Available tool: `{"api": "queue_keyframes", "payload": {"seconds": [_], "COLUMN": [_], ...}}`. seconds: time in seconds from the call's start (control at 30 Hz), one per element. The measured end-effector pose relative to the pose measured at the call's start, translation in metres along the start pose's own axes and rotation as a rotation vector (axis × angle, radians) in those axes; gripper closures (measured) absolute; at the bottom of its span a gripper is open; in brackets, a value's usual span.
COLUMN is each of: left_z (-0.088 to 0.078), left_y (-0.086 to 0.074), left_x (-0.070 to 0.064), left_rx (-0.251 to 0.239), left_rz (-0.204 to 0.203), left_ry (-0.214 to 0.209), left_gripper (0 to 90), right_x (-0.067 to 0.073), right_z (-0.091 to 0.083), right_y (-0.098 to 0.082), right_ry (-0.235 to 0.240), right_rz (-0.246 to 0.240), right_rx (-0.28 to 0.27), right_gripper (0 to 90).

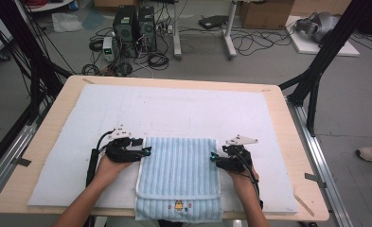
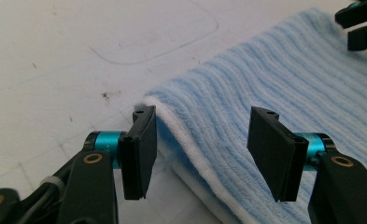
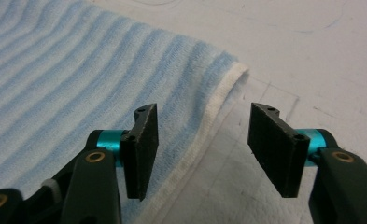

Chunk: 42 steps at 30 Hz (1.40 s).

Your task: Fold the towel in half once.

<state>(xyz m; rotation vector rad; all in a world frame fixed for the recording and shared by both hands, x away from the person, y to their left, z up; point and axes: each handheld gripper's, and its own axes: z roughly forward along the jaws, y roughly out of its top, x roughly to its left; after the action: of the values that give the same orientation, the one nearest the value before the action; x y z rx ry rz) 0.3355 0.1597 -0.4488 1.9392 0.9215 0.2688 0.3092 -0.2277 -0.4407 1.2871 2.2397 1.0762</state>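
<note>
High view, near edge first: a person's forearms come in from the bottom, a gripper in each hand, set at the two sides of a folded light-blue striped towel (image 1: 179, 177). Towel lies on a pale mat (image 1: 174, 109) covering the wooden surface (image 1: 287, 142); its near end, with a small embroidered motif, hangs slightly past the mat's front edge. Left gripper (image 1: 147, 151) sits at the towel's far-left corner, right gripper (image 1: 213, 157) at the far-right edge. Left gripper view: jaws apart, straddling the white-hemmed corner of the towel (image 2: 246, 102), pads not pressing on the cloth, nothing clamped; the other gripper shows at the top right, across the towel. Right gripper view: jaws likewise parted, one pad over the striped cloth (image 3: 78, 70), the other over bare mat, the hem running between them; released, no grip. Farther back on the mat, a faint rounded outline is drawn. Beyond the surface: floor with computer towers (image 1: 136, 28), tangled cables, cardboard boxes. Risks, as I judge them: if the left jaws close where they stand they may catch only the top layer of the fold, so a lift would peel the fold open instead of carrying it. Right side sits half off the hem; a close there could pinch mat along with cloth, or slip off. Uneven grips would skew the towel.
</note>
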Motion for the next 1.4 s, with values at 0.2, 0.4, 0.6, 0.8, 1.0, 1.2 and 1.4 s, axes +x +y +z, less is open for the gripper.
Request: {"api": "queue_keyframes", "payload": {"seconds": [0.2, 0.4, 0.6, 0.8, 1.0, 1.2, 1.4], "left_z": [0.007, 0.009, 0.009, 0.01, 0.018, 0.023, 0.029], "left_y": [0.0, 0.0, 0.0, 0.005, 0.017, 0.027, 0.056], "left_x": [-0.007, -0.014, -0.011, -0.007, 0.002, 0.013, 0.031], "left_rx": [0.068, 0.077, 0.077, 0.09, 0.054, 0.033, 0.023], "left_rz": [0.07, 0.114, 0.047, 0.012, -0.025, -0.05, -0.066], "left_ry": [0.028, 0.009, -0.002, -0.002, 0.023, 0.047, 0.074], "left_gripper": [51.7, 80.0, 85.2, 85.7, 86.0, 86.0, 86.0], "right_x": [0.002, 0.003, 0.009, 0.005, 0.0, -0.013, -0.02], "right_z": [0.005, 0.004, 0.005, 0.005, 0.01, 0.019, 0.03], "right_y": [-0.002, -0.001, 0.0, 0.001, 0.01, 0.024, 0.045], "right_ry": [0.014, 0.037, 0.045, 0.041, 0.023, 0.038, -0.003], "right_rz": [-0.022, -0.02, -0.048, -0.029, -0.03, 0.037, 0.041], "right_rx": [0.049, 0.064, 0.063, 0.036, 0.019, -0.048, -0.068], "right_gripper": [57.4, 78.9, 85.7, 86.2, 86.4, 86.4, 86.4]}}
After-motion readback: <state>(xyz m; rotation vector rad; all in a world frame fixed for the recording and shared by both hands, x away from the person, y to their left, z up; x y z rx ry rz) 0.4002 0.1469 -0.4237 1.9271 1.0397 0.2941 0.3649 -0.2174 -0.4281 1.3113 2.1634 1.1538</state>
